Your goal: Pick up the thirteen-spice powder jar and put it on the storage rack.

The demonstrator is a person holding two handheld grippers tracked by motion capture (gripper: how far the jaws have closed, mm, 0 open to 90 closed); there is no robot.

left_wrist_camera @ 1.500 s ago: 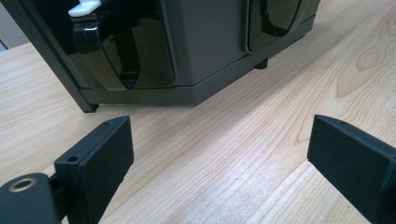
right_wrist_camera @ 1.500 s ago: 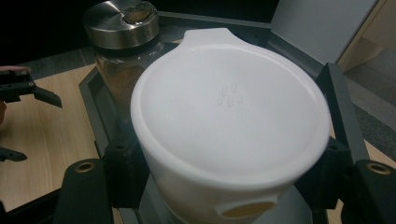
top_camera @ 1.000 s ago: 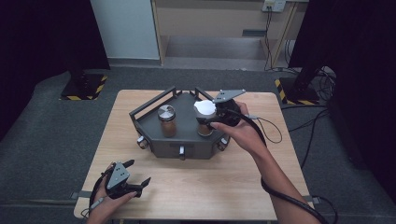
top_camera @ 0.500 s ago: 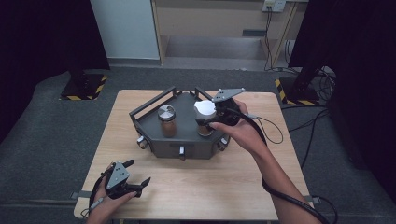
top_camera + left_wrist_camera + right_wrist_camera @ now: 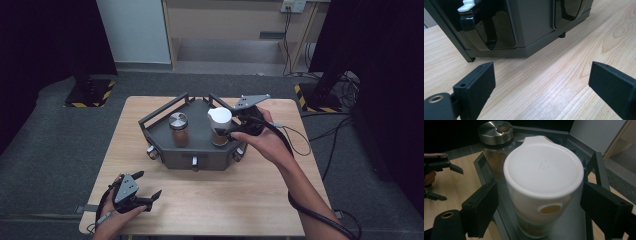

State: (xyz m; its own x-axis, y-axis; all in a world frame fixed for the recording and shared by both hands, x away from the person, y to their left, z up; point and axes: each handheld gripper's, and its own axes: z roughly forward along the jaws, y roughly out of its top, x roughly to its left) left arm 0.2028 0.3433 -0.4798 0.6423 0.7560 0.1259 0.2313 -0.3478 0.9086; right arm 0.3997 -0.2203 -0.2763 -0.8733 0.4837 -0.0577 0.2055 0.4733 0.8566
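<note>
White-lidded spice jar (image 5: 543, 185) stands between right gripper (image 5: 540, 202) jaws, just opening, pads clear; hand level over rack (image 5: 165, 145).

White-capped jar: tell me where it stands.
In the high view the white-capped jar stands on the right of the grey tray, right of the steel-lidded jar, between the right hand-held gripper jaws.
</note>
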